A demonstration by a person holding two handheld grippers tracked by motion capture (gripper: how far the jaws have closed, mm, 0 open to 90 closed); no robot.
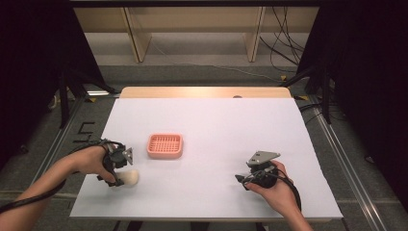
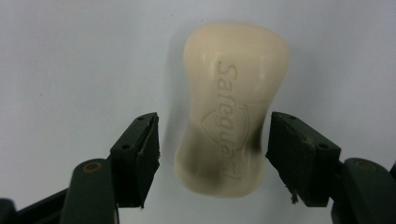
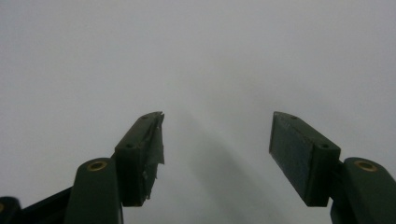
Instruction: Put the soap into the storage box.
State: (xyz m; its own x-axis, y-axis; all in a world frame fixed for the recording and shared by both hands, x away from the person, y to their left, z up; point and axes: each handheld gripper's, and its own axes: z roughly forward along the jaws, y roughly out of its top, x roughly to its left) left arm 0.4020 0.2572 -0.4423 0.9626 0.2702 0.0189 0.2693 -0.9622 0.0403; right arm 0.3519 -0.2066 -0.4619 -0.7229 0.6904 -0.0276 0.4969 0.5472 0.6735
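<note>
left gripper [image 2: 212, 140]: spread, straddling soap bar [image 2: 231, 116], pads not touching | soap: on white table [image 1: 216, 125], near left edge | pink soap dish [image 1: 165, 145]: just beyond, nothing between | right gripper [image 3: 217, 144]: spread, nothing held

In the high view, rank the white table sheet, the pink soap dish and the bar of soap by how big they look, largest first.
1. white table sheet, by far the largest.
2. pink soap dish.
3. bar of soap, smallest as seen, though the left gripper covers part of it, so its full size is unsure.
</note>
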